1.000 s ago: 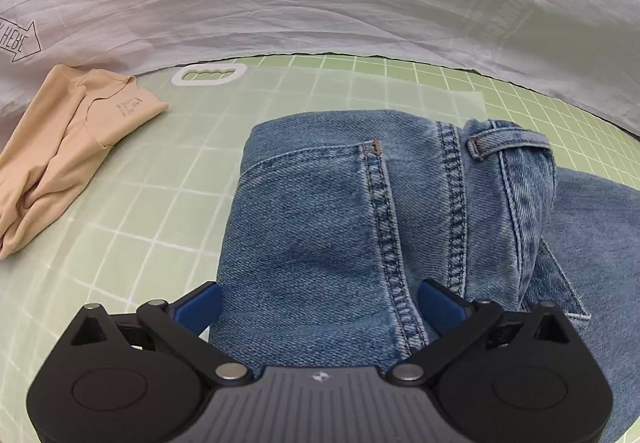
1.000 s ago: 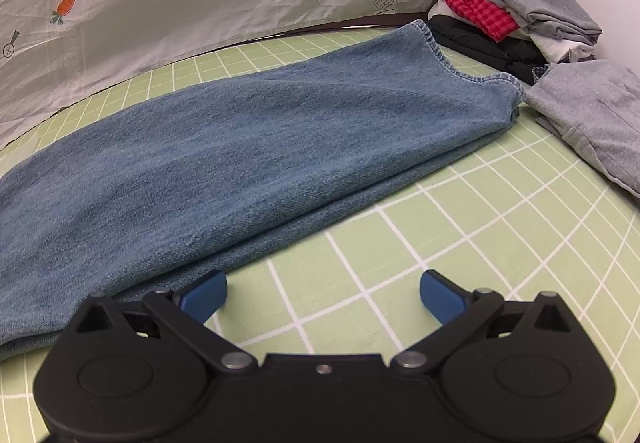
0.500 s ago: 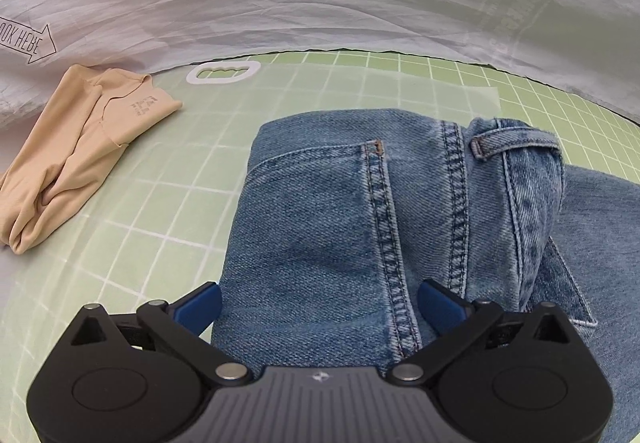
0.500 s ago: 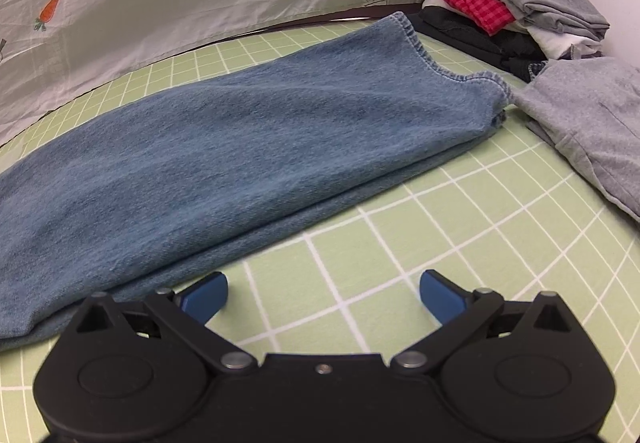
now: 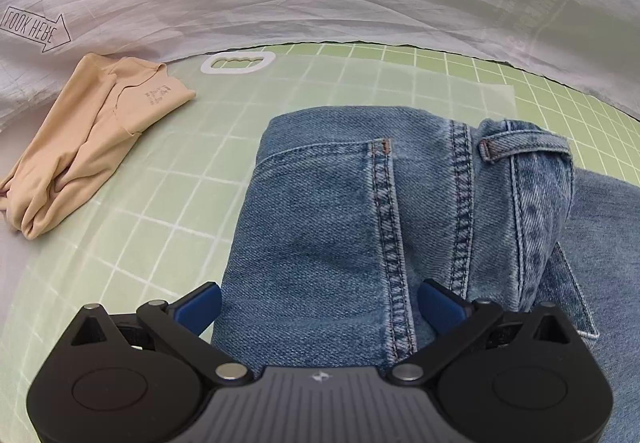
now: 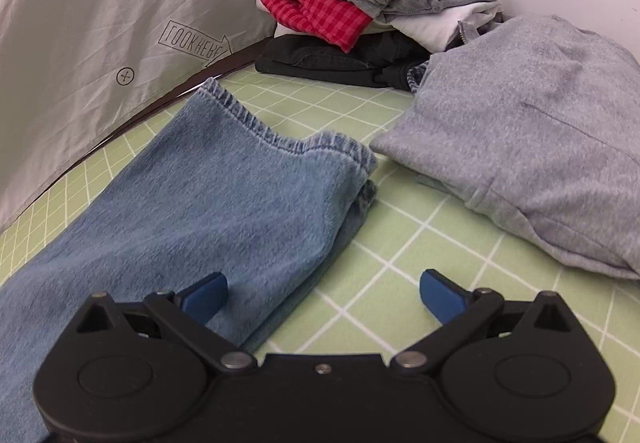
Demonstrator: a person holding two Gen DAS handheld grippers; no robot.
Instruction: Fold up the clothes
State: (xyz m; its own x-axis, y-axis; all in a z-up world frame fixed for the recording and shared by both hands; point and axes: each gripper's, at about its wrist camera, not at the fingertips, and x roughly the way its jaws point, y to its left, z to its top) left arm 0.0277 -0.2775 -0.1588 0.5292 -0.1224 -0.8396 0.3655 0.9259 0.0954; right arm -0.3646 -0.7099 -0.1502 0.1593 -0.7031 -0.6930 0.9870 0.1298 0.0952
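I note the blue denim jeans [image 6: 208, 203] running lengthwise, hems at 12 o'clock of my spread right gripper [image 6: 323, 297], waistband under my spread left gripper [image 5: 319, 307].

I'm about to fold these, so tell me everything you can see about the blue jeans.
The jeans are mid-blue washed denim, lying flat on the green gridded mat, apparently folded lengthwise with one leg over the other. The left wrist view shows the waist end: pocket seam, copper rivet, heavy stitching, belt loop. The right wrist view shows the hem end, near a grey garment without touching it. Both open grippers hover over them, gripping nothing.
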